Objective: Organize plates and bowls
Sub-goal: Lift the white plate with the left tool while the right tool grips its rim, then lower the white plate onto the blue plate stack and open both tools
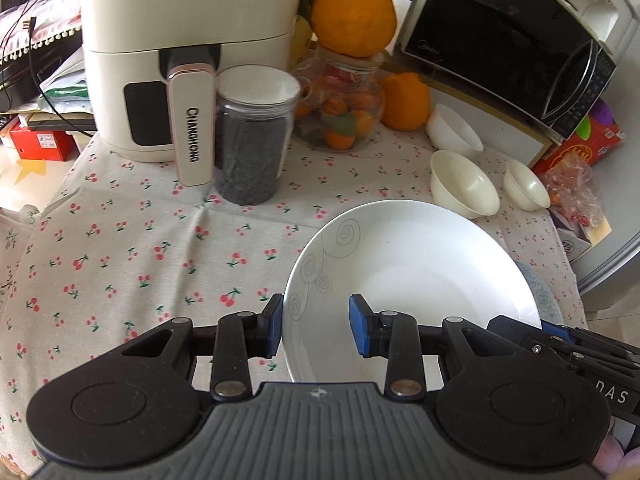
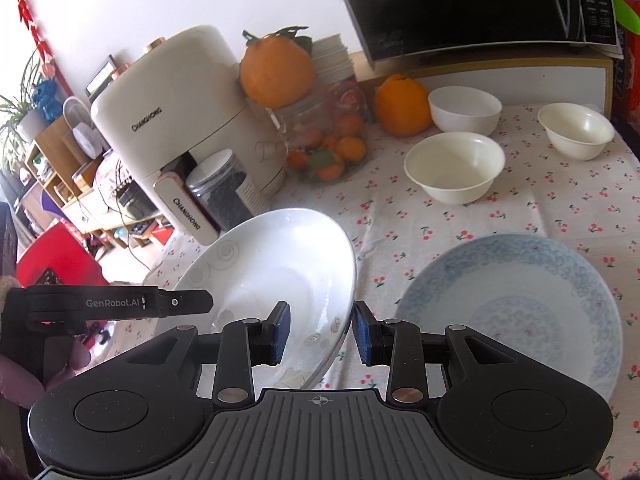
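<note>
Beside air fryer, on cherry-print table: white swirl-pattern plate lifted, tilted, carried by both grippers. Left gripper fingers pinching plate's left rim; right gripper fingers pinching its right rim. Blue-patterned plate flat on table, right of white plate, farther from fryer. Three white bowls loose beyond it, unstacked. Judgement: task early; plates not yet stacked, bowls untouched.
</note>
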Available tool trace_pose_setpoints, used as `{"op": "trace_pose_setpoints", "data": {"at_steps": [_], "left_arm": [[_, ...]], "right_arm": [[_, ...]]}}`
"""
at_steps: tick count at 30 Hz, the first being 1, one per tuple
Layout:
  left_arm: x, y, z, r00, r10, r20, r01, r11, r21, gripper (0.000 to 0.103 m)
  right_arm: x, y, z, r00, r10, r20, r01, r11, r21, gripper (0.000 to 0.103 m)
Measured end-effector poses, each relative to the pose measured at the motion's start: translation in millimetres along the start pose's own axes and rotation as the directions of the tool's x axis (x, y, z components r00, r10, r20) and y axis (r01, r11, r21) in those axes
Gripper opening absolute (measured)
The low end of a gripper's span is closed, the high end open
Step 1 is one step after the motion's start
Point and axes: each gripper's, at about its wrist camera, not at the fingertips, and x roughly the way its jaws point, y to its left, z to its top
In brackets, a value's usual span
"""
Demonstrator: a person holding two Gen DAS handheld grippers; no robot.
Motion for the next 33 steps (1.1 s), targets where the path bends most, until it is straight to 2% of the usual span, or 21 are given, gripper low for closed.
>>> {"op": "trace_pose_setpoints", "data": {"at_steps": [20,33], "left_arm": [[20,-71,-2,0.998,-0.064,-0.007,0.065,0.994,0.089,0.031],[37,-105,-9,0.997,-0.065,-0.037,0.070,0.986,0.153,0.031]], "right_arm": [[-34,-65,6,0.996,-0.085,0.019,0.083,0.994,0.077,0.033],[-45,-101,5,0.992,-0.126,0.009,0.125,0.987,0.103,0.033]]}}
